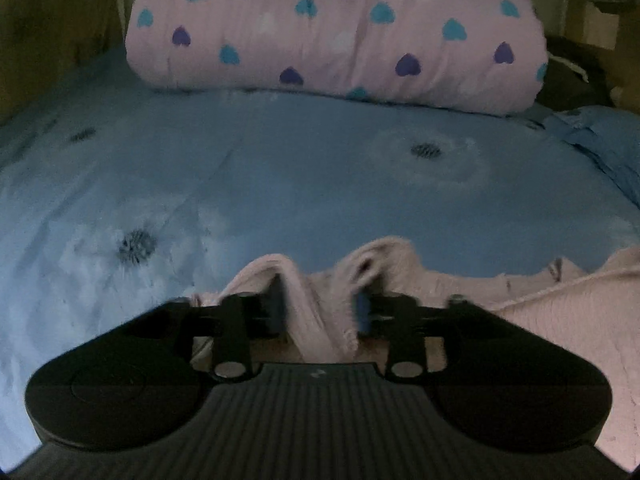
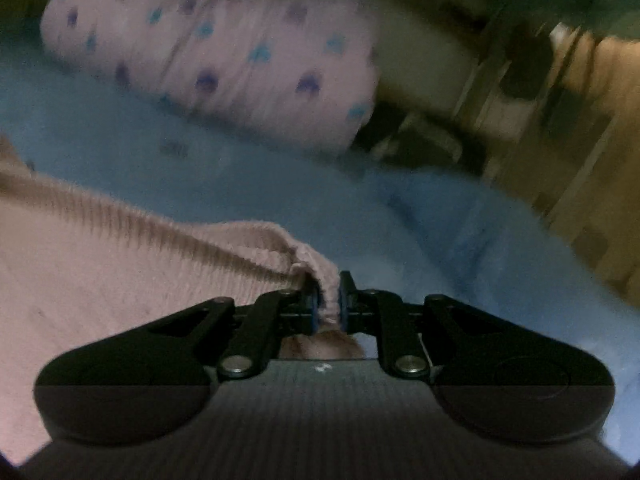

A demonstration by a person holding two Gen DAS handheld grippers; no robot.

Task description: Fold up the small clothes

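A small pale pink knit garment (image 1: 560, 320) lies on the blue bedsheet (image 1: 280, 168). In the left wrist view my left gripper (image 1: 322, 308) has its jaws apart, with a bunched fold of the pink garment between and over the fingers; the view is blurred. In the right wrist view my right gripper (image 2: 329, 306) is shut on the ribbed edge of the pink garment (image 2: 100, 272), which stretches away to the left over the blue sheet (image 2: 360, 208).
A rolled pink blanket with blue and purple hearts (image 1: 332, 32) lies across the far side of the bed, also seen in the right wrist view (image 2: 224, 64). Wooden furniture and floor (image 2: 580, 140) lie beyond the bed's right edge.
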